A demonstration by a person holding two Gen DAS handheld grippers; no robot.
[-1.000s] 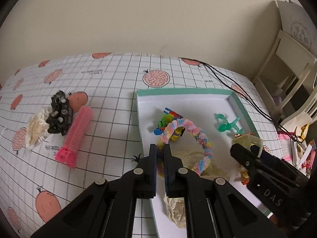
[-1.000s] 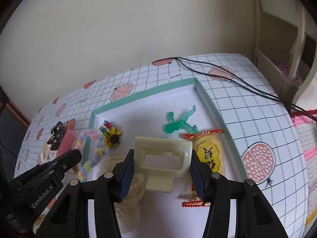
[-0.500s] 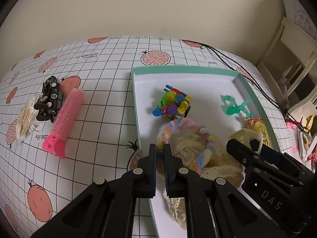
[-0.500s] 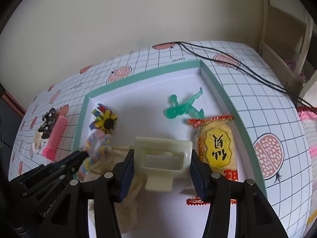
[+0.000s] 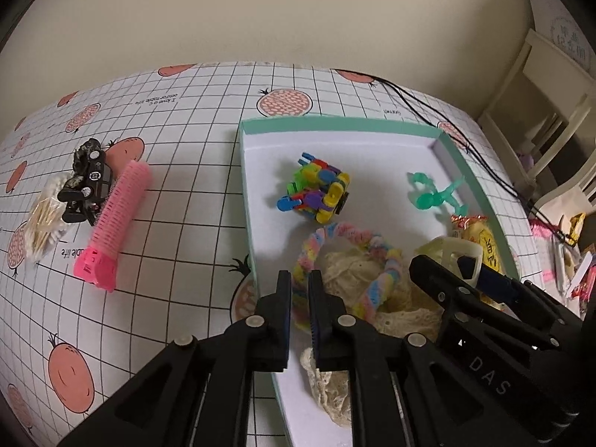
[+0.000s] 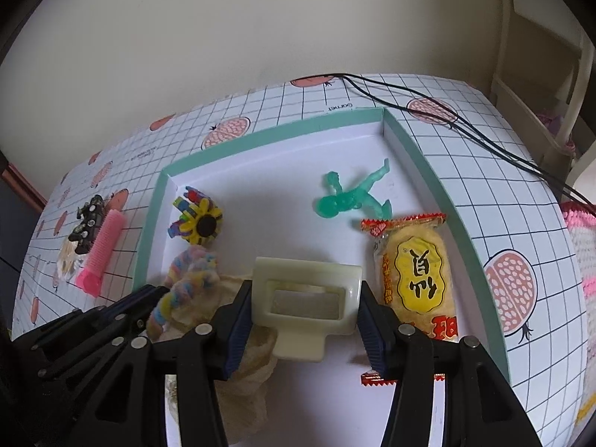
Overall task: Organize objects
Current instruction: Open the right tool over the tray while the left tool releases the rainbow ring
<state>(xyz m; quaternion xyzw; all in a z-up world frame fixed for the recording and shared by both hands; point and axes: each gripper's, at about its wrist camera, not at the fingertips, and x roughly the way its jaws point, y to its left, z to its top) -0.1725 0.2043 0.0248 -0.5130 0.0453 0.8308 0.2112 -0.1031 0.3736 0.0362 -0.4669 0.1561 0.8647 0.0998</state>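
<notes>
Over the teal-rimmed white tray [image 5: 471,173], the left gripper [image 5: 300,300] pinches the pastel twisted chenille ring [image 5: 376,249], while the right gripper [image 6: 303,311] clamps the cream plastic rectangular frame [image 6: 307,283].

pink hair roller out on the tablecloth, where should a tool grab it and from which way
Grip the pink hair roller across the middle of its long ribbed barrel, coming from above. It lies flat; the black toy car crowds its upper left side, so close below that, clear of the flared end.

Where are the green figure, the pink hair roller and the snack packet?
green figure [image 6: 344,201], right wrist view, on its torso
pink hair roller [image 5: 119,208], left wrist view, mid-barrel
snack packet [image 6: 417,272], right wrist view, on the yellow label
</notes>
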